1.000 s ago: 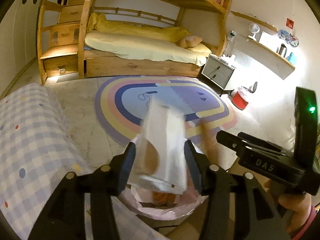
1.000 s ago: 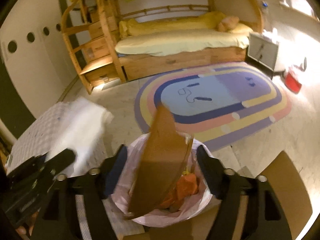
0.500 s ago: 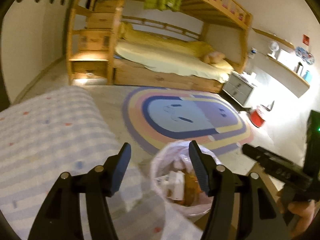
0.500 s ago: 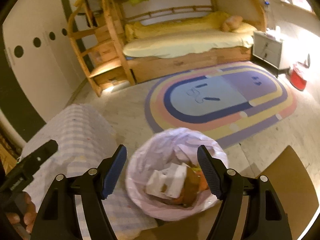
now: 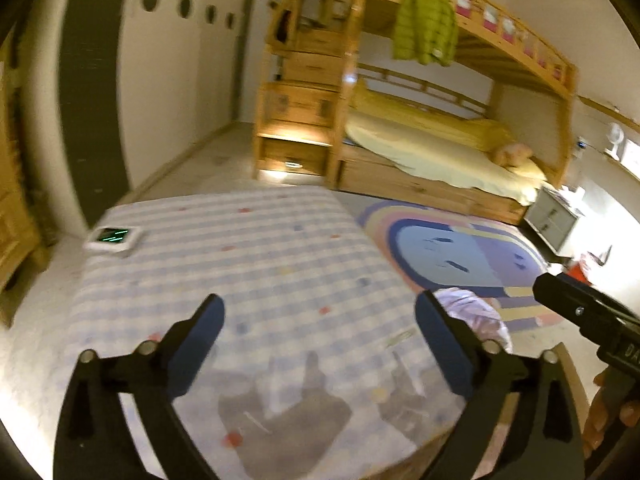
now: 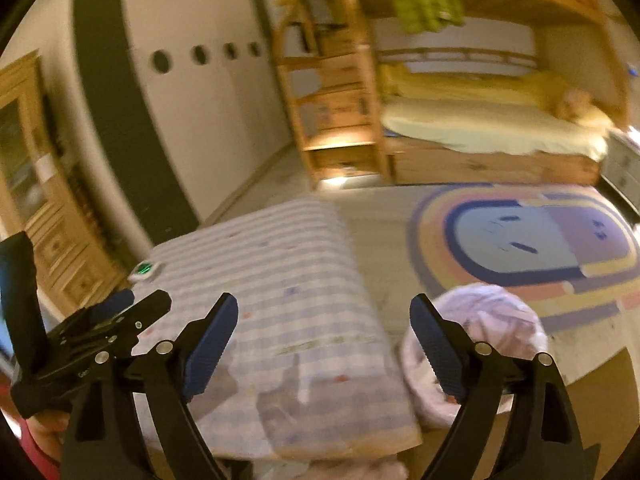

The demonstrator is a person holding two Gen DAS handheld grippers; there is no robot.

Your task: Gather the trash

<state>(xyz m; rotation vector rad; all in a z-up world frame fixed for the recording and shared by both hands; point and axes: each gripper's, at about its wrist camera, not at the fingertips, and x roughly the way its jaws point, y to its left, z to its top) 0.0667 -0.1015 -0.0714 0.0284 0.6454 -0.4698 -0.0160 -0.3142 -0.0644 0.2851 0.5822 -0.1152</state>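
A bin lined with a pale pink bag (image 6: 476, 340) stands on the floor by the table's right edge; it shows small at the right in the left wrist view, bag (image 5: 472, 312). My left gripper (image 5: 318, 320) hovers over the checked tablecloth (image 5: 248, 264), jaws opening wide, nothing between them. My right gripper (image 6: 324, 320) hangs above the table's right edge, jaws opening too and empty. The bin's contents are hidden from here. The right gripper's body (image 5: 588, 320) shows at the right of the left view, and the left gripper's body (image 6: 100, 332) at the left of the right view.
A small white device with green lights (image 5: 114, 238) lies at the table's far left corner. Beyond are a wooden bunk bed (image 5: 432, 148), a rainbow rug (image 5: 452, 252), a grey nightstand (image 5: 554, 220) and a wooden cabinet (image 6: 36, 200) at the left.
The white bag and the brown sheet dropped from the grippers into the bin. Both grippers then opened wider, rose and swung left from the bin to over the table.
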